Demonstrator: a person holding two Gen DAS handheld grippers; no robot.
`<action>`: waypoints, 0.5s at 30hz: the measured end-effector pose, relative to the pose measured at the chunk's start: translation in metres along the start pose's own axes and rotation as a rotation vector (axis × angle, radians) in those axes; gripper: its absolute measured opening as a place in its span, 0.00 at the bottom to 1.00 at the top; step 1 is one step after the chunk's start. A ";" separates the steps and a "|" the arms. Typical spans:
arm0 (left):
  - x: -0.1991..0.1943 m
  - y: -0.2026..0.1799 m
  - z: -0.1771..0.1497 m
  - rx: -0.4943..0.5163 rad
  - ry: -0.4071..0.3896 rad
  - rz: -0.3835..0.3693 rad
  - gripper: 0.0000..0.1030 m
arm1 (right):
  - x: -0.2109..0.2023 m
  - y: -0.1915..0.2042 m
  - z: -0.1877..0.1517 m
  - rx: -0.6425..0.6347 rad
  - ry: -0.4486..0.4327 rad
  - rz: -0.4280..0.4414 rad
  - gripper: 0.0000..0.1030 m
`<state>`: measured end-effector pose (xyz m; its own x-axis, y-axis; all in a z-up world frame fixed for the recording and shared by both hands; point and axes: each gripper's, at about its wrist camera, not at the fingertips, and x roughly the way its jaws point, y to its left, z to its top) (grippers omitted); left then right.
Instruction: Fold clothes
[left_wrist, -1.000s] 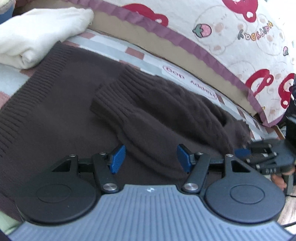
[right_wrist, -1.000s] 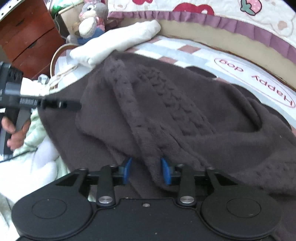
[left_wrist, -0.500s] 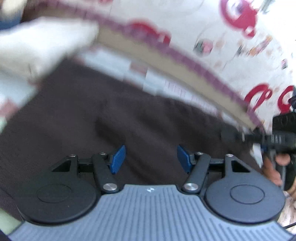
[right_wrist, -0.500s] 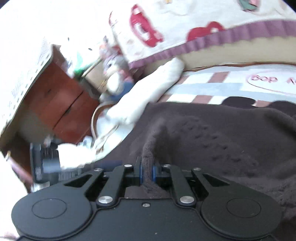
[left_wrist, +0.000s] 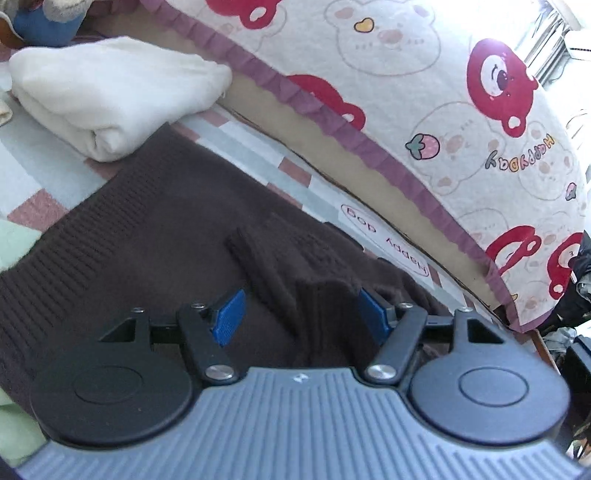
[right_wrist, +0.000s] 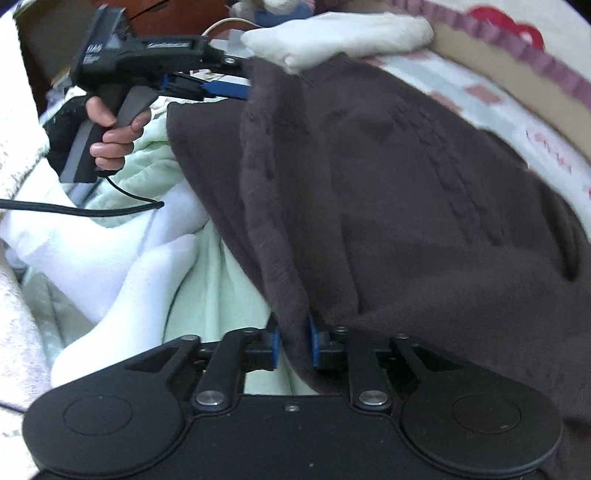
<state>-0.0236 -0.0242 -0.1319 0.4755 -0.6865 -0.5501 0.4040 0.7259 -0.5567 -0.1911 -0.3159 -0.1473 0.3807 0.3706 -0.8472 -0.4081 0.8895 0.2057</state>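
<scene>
Two grippers on the go here, both working on a dark brown cable-knit sweater (left_wrist: 155, 236) that's spread across a bed with a pink, grey and white checked sheet (left_wrist: 40, 173).

From the right wrist view, the right gripper (right_wrist: 293, 341) has its blue pads pressed together on a thick folded edge of the sweater, pinching it tight, with the fabric running up and away from the jaws. Rest of the sweater drapes off to the right, cable pattern visible on top. Left of that edge there's a pale green quilted blanket (right_wrist: 207, 291) and some white fabric (right_wrist: 122, 266) bunched near the bed's side.

The left gripper (left_wrist: 299, 319) is spread wide, blue pads well apart, with the sweater's ribbed sleeve cuff (left_wrist: 258, 258) sitting between them; a hump of brown knit lies right against the right pad. Can't tell if the pads actually touch it. In the right wrist view you can see a hand (right_wrist: 110, 133) wrapped round that gripper's black handle, a black cable (right_wrist: 74, 208) trailing off it.

Up by the far edge of the bed, a folded cream-white garment (left_wrist: 107, 96) lies just beside the sweater's hem, and a bear-print quilt with a purple frill (left_wrist: 406, 92) rises behind it.
</scene>
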 end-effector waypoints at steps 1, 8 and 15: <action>0.001 0.001 -0.001 -0.008 0.005 -0.003 0.65 | 0.004 0.004 0.003 -0.021 0.001 -0.011 0.26; 0.011 0.007 -0.008 -0.064 0.085 -0.033 0.67 | 0.034 0.007 0.031 0.048 -0.113 -0.080 0.34; 0.020 -0.011 -0.007 0.002 0.124 -0.162 0.45 | -0.011 0.001 0.069 0.178 -0.410 -0.305 0.11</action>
<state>-0.0240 -0.0464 -0.1414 0.3041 -0.7943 -0.5259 0.4688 0.6054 -0.6433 -0.1381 -0.3008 -0.1041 0.7668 0.1304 -0.6285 -0.0947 0.9914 0.0902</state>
